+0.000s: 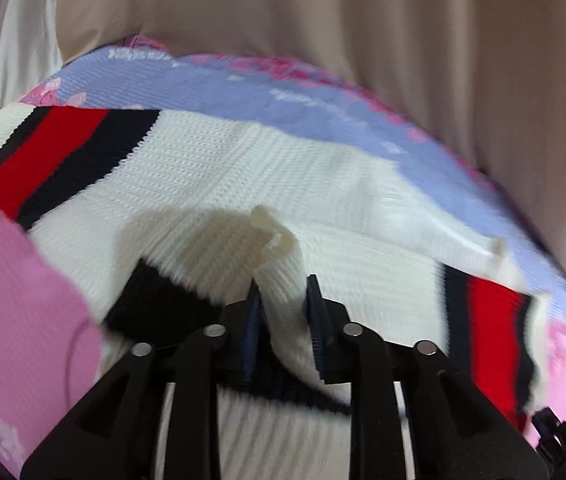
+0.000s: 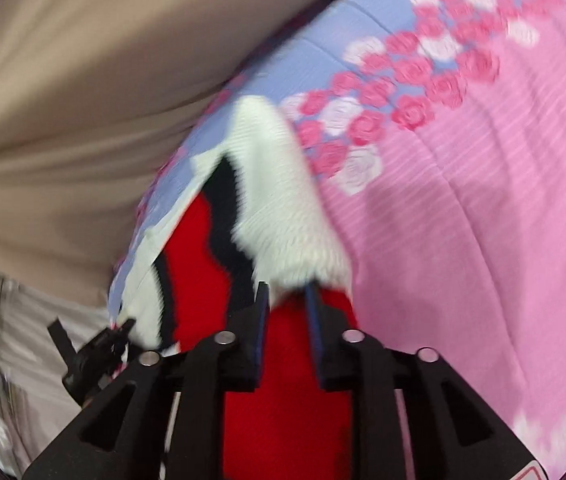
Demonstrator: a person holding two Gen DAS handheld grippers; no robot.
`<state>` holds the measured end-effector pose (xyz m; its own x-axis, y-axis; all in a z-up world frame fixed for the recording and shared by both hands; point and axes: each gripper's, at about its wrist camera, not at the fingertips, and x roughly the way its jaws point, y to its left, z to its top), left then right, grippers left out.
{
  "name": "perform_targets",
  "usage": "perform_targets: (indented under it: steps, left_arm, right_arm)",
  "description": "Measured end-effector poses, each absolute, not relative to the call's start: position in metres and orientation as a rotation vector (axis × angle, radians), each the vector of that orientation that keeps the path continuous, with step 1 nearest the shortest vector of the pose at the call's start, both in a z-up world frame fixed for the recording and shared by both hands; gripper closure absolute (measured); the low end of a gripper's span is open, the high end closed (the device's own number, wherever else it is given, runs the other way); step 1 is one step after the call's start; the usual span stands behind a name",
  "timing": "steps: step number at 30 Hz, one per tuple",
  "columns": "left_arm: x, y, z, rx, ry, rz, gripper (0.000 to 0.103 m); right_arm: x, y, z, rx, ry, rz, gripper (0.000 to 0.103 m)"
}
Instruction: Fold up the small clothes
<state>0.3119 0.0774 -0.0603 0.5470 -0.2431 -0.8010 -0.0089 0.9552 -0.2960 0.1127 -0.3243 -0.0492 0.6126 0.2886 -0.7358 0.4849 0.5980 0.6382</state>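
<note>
Mid-fold: left gripper (image 1: 283, 300) loosely straddles the white sweater (image 1: 243, 168), right gripper (image 2: 287, 300) pinches its red band (image 2: 283, 360); next, flatten the fold.

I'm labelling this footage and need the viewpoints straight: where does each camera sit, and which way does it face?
Left wrist: on the left gripper, looking forward and down at the white knit garment; a fold lies between its jaws.
Right wrist: on the right gripper, looking down along the garment's red stripe, fabric between its jaws; the other gripper shows at lower left.
Both share: the garment and the pink-and-lilac floral sheet beneath it.
</note>
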Motion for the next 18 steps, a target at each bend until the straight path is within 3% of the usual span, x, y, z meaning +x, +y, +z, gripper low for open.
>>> perform_targets:
  steps: [2,3,4,9,11,15,16,17,18]
  left_arm:
    - [0.273,0.101,-0.046,-0.292,0.971,-0.162,0.05]
    - [0.256,0.113,-0.044,-0.296,0.978,-0.161,0.041]
    - [0.231,0.13,-0.045,-0.313,0.997,-0.154,0.038]
    - [0.119,0.203,-0.076,-0.453,1.154,-0.037,0.038]
    - [0.088,0.217,-0.086,-0.508,1.182,0.007,0.038]
    - [0.067,0.21,-0.085,-0.465,1.171,0.007,0.04]
    - [0.067,0.204,-0.084,-0.418,1.183,0.0,0.05]
    - [0.069,0.199,-0.085,-0.369,1.2,-0.001,0.078]
    - [0.07,0.195,-0.085,-0.34,1.22,-0.013,0.093]
  right_arm:
    - [0.082,-0.307,-0.032,0.905,0.968,-0.112,0.053]
    - [0.063,-0.299,-0.029,0.87,0.994,-0.106,0.051]
    - [0.047,-0.288,-0.028,0.834,1.024,-0.101,0.05]
    - [-0.06,-0.234,-0.044,0.627,1.243,-0.115,0.049]
    - [-0.094,-0.23,-0.045,0.601,1.241,-0.121,0.048]
    - [-0.081,-0.212,-0.05,0.552,1.211,-0.13,0.04]
    - [-0.076,-0.208,-0.05,0.52,1.208,-0.13,0.049]
    - [-0.071,-0.204,-0.053,0.524,1.217,-0.072,0.097]
    - [-0.072,-0.203,-0.054,0.528,1.231,-0.049,0.095]
